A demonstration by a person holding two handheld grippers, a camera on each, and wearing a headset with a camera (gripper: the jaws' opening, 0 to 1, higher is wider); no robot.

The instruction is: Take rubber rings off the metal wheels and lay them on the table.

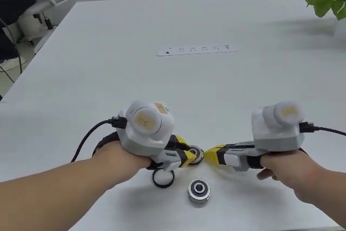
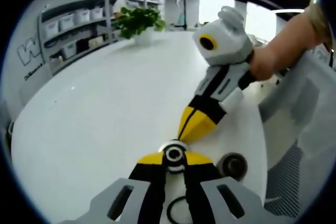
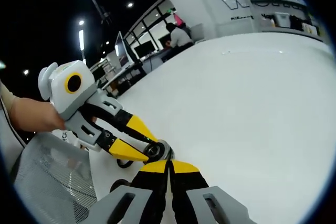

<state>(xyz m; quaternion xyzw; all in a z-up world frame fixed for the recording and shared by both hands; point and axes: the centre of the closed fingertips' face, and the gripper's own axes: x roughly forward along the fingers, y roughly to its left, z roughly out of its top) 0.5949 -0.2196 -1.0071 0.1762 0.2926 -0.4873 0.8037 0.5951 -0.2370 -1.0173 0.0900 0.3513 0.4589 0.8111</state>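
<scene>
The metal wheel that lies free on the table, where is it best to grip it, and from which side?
Probably across its outer rim, from above: the free wheel lies flat, hub up, so its round sides are open to the fingers. Come in from the right; the loose black ring lies close on its left.

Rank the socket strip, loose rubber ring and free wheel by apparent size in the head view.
1. Socket strip, largest despite lying farthest away.
2-3. Rubber ring and free wheel look about equal, so they are not ranked.
</scene>
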